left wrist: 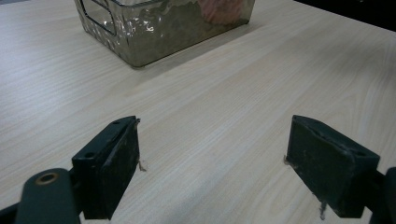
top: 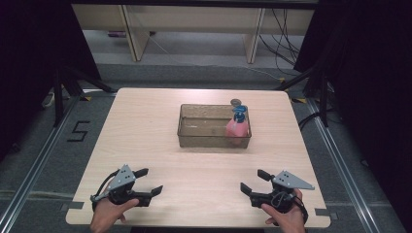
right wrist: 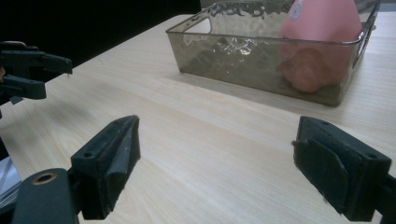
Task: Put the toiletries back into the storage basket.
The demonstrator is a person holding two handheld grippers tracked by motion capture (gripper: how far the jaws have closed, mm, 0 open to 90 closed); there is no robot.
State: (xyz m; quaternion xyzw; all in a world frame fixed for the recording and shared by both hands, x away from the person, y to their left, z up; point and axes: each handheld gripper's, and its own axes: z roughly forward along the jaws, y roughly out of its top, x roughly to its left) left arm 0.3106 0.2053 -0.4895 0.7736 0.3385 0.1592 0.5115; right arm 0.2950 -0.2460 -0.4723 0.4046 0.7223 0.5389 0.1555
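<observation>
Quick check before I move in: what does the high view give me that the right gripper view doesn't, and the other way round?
High view alone: the pink bottle's blue pump top, a small round thing behind the bin, and both hands with their tongs, left and right.

Right gripper view alone: its own open jaws close up, and the bin's dimpled wall.

Both: the clear bin, the bottle at one end, the wooden table.

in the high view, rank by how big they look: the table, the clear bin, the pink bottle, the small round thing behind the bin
1. table
2. clear bin
3. pink bottle, standing in the bin's right end
4. small round thing, on the table just behind the bin

No ties; all four lie at similar depth, so nearness barely skews the order.
</observation>
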